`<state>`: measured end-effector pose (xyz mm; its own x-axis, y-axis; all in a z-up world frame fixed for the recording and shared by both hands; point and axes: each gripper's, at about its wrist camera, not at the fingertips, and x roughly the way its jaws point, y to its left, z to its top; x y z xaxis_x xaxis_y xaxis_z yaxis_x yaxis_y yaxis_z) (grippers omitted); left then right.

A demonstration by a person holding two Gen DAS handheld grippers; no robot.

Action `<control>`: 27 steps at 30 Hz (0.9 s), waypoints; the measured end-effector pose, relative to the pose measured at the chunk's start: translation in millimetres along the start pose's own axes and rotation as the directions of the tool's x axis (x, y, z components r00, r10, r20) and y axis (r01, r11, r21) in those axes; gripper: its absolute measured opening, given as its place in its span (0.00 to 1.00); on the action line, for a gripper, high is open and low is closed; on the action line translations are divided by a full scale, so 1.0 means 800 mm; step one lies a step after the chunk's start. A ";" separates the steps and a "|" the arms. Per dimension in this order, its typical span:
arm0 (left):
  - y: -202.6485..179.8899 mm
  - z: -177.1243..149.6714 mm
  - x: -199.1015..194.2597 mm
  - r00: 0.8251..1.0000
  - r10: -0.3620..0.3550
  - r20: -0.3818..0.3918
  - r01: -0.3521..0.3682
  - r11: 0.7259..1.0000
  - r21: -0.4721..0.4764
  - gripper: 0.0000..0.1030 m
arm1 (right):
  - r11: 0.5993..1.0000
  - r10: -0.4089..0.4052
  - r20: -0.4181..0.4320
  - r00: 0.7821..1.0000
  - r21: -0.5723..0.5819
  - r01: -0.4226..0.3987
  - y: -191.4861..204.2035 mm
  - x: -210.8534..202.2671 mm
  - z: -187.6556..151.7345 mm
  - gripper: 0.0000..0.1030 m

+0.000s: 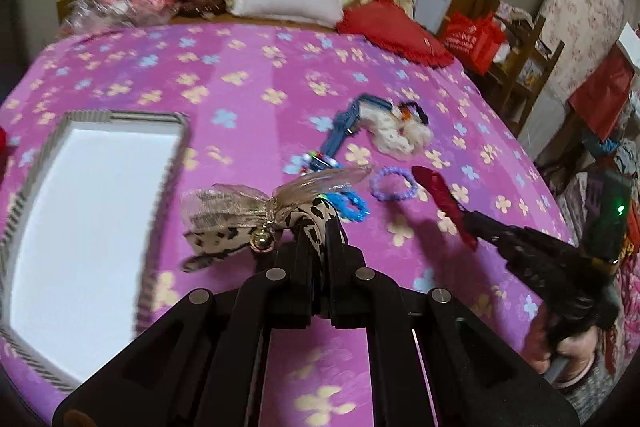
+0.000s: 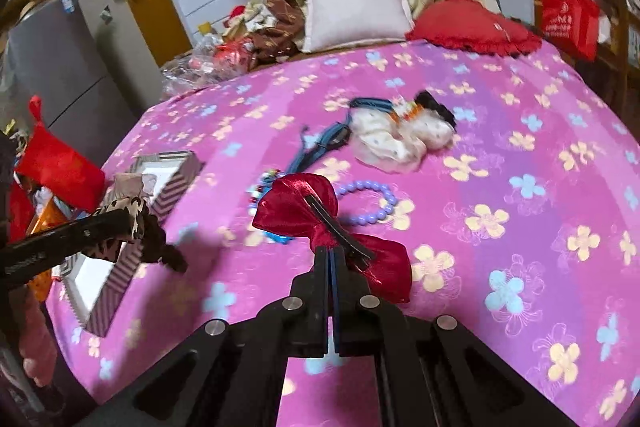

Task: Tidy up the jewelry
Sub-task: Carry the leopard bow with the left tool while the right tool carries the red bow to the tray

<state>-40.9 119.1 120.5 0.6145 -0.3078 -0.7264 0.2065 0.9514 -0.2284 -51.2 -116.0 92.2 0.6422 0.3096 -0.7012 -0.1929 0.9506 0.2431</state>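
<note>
The left tool (image 1: 320, 227) is gripping a leopard-print bow (image 1: 240, 217) (sheer ribbon, gold bell) just beside the striped box (image 1: 168, 163) on the bed (image 1: 248, 75). The right tool (image 2: 333, 255) is pinching a red satin bow (image 2: 304, 205) above the pink sheet. A purple bead bracelet (image 2: 370, 201), a blue bracelet (image 1: 352, 205) and a white scrunchie (image 2: 400, 135) are lying nearby.

Both cams sit low over the bed (image 1: 248, 75), aimed at the pillows; left one's nearer the tray (image 1: 100, 211), and both catch the purple bracelet (image 2: 370, 203).
</note>
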 end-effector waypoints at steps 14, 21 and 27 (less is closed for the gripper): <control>0.165 0.011 -0.050 0.991 0.064 0.115 -0.043 0.984 -0.173 0.04 | 0.979 0.091 -0.077 0.993 -0.174 -0.103 0.171 0.026 0.040 0.01; 0.277 0.030 -0.009 0.998 -0.009 0.068 0.034 0.927 -0.373 0.04 | 0.961 0.131 -0.164 0.978 -0.220 -0.166 0.259 0.108 0.066 0.01; 0.315 0.044 0.016 0.983 0.178 0.039 -0.151 0.917 -0.370 0.04 | 0.959 0.128 -0.236 0.963 -0.217 -0.181 0.311 0.191 0.083 0.01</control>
<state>45.5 354.5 76.4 0.6706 -0.1338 -0.7296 -0.1849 0.9224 -0.3392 47.7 166.6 90.1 0.4187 0.4246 -0.8028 -0.4623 0.8605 0.2140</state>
